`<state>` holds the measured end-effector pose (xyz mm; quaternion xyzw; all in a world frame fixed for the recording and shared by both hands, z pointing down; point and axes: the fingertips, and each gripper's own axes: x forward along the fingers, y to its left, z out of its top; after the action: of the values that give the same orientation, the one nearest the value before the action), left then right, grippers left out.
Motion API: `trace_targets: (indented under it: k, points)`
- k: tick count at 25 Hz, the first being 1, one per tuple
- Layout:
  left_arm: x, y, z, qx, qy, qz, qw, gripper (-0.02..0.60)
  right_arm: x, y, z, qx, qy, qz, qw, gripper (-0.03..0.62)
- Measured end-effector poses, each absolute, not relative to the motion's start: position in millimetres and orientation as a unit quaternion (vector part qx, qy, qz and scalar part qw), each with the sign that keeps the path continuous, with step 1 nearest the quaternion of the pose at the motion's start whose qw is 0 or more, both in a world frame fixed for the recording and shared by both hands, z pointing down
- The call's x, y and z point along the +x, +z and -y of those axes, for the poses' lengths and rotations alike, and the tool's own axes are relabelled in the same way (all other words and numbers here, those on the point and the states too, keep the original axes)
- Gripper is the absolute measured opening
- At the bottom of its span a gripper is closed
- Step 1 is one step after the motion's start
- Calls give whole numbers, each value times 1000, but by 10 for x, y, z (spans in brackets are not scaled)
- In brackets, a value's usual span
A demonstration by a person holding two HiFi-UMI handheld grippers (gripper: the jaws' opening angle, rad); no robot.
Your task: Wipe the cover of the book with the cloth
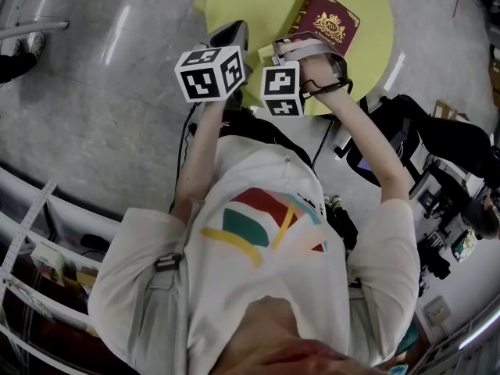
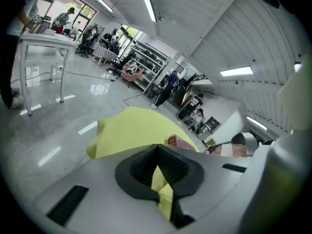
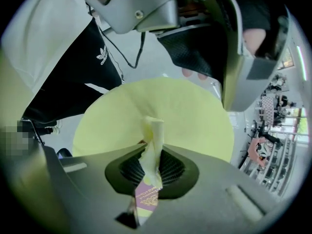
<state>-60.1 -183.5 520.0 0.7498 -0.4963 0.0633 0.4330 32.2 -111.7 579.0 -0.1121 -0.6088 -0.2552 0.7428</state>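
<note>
Arm [image 1: 375, 147] extended, right gripper [image 1: 291, 49] clamping book [image 1: 328, 26].

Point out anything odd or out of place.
The book is not lying flat: the right gripper clamps it by one edge, tilted, while the left gripper pinches the yellow cloth. Nothing looks damaged.

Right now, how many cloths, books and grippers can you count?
Soft yellow cloth: 1
Maroon book with a gold crest: 1
Grey two-jaw grippers: 2, the left gripper shut on the cloth, the right gripper shut on the book
Total: 4
</note>
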Motion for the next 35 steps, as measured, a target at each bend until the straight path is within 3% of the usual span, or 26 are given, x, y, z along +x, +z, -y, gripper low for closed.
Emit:
trace_targets:
  k: [10, 24, 28, 35]
  points:
    - [-400, 4570, 2040, 790, 63, 487, 368, 15, 456, 4975, 1836, 140, -155, 730, 651, 31]
    - [171, 2889, 2096, 887, 22, 440, 138, 15, 1237, 2723, 1808, 516, -158, 775, 329, 31]
    - [290, 2525, 1979, 897, 0, 439, 61, 15, 1491, 2471, 1517, 583, -146, 761, 247, 31]
    - [417, 2226, 1816, 892, -49, 449, -2, 15, 1840, 2529, 1220, 666, -85, 731, 121, 31]
